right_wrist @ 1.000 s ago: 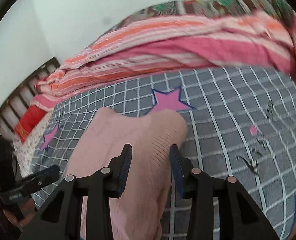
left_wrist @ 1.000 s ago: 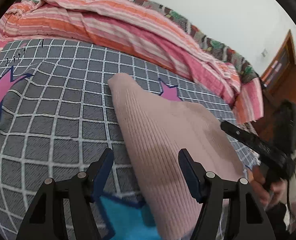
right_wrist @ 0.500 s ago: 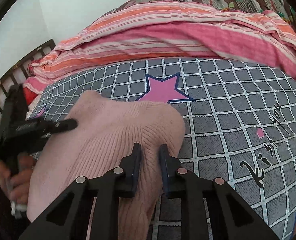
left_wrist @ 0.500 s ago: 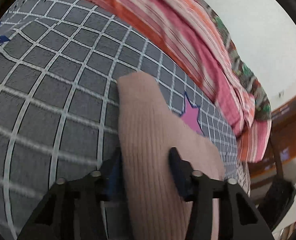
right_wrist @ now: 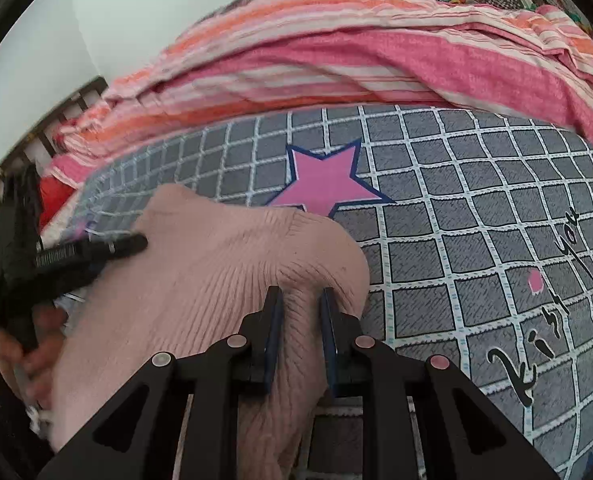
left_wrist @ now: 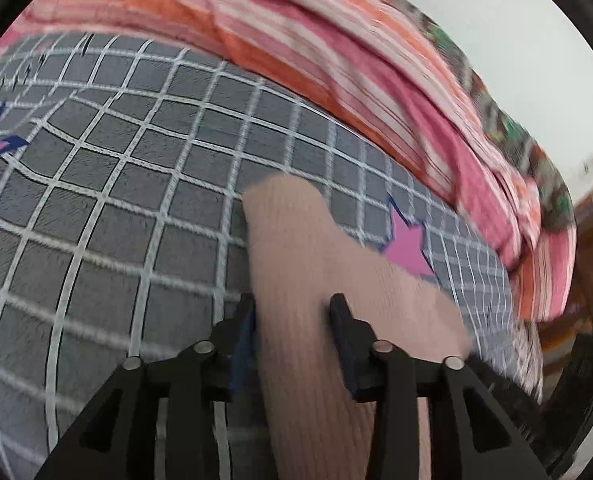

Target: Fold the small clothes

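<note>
While both my arms reach over the bed, the pink ribbed knit garment (right_wrist: 216, 280) lies on the grey checked bedspread (right_wrist: 476, 216), its far edge just touching the pink star (right_wrist: 324, 188). My right hand-held gripper (right_wrist: 300, 312) is clenched on a bunched ridge of the knit near the garment's right edge, the fabric puckering between the pads. My left hand-held gripper (left_wrist: 292, 316) sits at the garment's left side with the knit between its fingers; the jaws are opening a little, though both pads look to be against the cloth. From the right camera I see my left hand (right_wrist: 24, 352) gripping its black tool at the far left. Beyond the bedspread, a striped pink and orange blanket (right_wrist: 336, 52) is heaped along the wall.
</note>
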Action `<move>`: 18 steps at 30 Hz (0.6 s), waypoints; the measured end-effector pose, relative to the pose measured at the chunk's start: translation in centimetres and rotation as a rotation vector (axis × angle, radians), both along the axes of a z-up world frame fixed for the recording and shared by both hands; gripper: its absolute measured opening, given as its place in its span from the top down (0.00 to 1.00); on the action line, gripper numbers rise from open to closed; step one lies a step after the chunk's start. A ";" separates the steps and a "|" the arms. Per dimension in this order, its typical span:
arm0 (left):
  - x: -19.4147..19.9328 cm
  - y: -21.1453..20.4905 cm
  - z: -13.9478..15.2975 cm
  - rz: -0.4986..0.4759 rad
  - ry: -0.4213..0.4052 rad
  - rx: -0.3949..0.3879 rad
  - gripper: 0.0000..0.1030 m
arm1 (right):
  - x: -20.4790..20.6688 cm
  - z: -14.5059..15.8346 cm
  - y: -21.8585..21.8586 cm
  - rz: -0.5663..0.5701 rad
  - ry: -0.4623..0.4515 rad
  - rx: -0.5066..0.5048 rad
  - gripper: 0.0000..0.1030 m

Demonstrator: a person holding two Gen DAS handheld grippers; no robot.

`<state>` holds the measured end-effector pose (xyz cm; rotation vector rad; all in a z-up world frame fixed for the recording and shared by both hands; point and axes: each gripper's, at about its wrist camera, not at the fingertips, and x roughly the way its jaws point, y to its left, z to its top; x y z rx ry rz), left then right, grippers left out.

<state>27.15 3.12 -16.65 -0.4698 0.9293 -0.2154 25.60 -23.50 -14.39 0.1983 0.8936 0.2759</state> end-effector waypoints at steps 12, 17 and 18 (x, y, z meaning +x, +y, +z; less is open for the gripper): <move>-9.7 -3.1 2.2 -0.156 -0.161 0.185 0.43 | -7.6 2.5 -0.9 0.019 -0.037 0.094 0.75; -11.5 -2.9 2.1 -0.142 -0.158 0.168 0.43 | -7.4 1.5 0.3 0.001 -0.043 0.069 0.83; -11.7 -2.9 2.2 -0.139 -0.157 0.159 0.43 | -7.2 1.4 0.5 0.005 -0.055 0.057 0.84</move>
